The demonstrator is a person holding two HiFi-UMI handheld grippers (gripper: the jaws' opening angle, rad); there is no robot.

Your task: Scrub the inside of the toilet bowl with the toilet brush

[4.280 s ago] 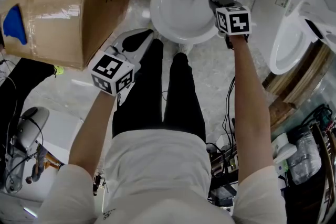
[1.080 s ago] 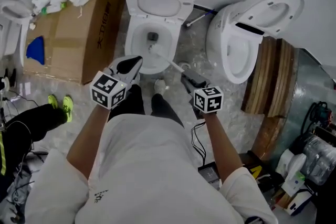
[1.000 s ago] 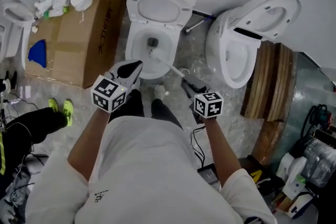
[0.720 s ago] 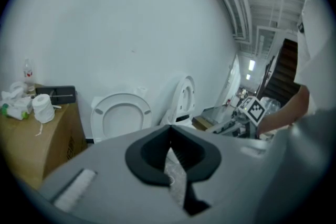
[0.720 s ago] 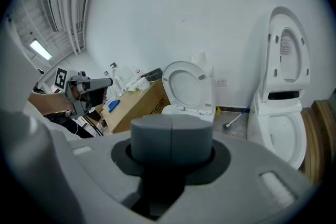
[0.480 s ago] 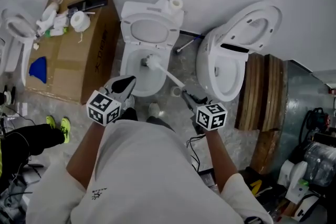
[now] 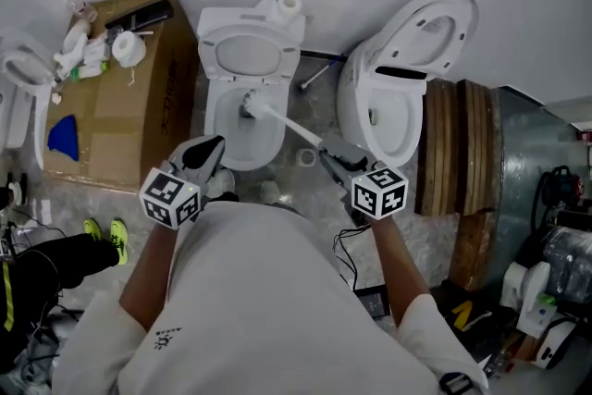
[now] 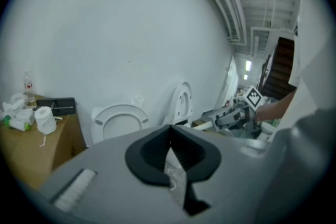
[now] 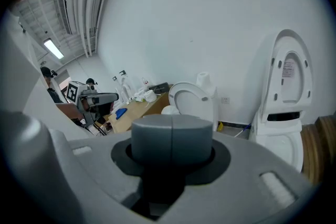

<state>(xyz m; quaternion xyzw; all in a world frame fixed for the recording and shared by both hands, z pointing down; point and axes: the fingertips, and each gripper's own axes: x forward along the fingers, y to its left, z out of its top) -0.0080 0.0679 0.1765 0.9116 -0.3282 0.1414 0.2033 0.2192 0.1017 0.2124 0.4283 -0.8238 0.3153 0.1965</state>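
A white toilet [image 7: 216, 127] with its seat and lid raised stands ahead of me. The toilet brush's white bristle head [image 7: 248, 106] hangs over the bowl near its back. Its long white handle [image 7: 294, 128] slants right and down into my right gripper [image 7: 326, 151], which is shut on it. My left gripper [image 7: 211, 148] hovers at the bowl's front left rim, shut with nothing in it. In the left gripper view the black pads [image 8: 181, 150] meet. In the right gripper view a grey round part [image 9: 172, 139] fills the jaws.
A second white toilet [image 7: 363, 106] with its lid up stands to the right, wooden boards [image 7: 462, 153] beyond it. A cardboard box [image 7: 116, 120] with a paper roll and bottles sits left. A roll [image 7: 289, 3] rests on the tank. A stick [image 7: 314, 74] lies between the toilets.
The head view has pulled up and back from the bowl. My right gripper drew back to the right with the brush; the brush head rose from deep in the bowl.
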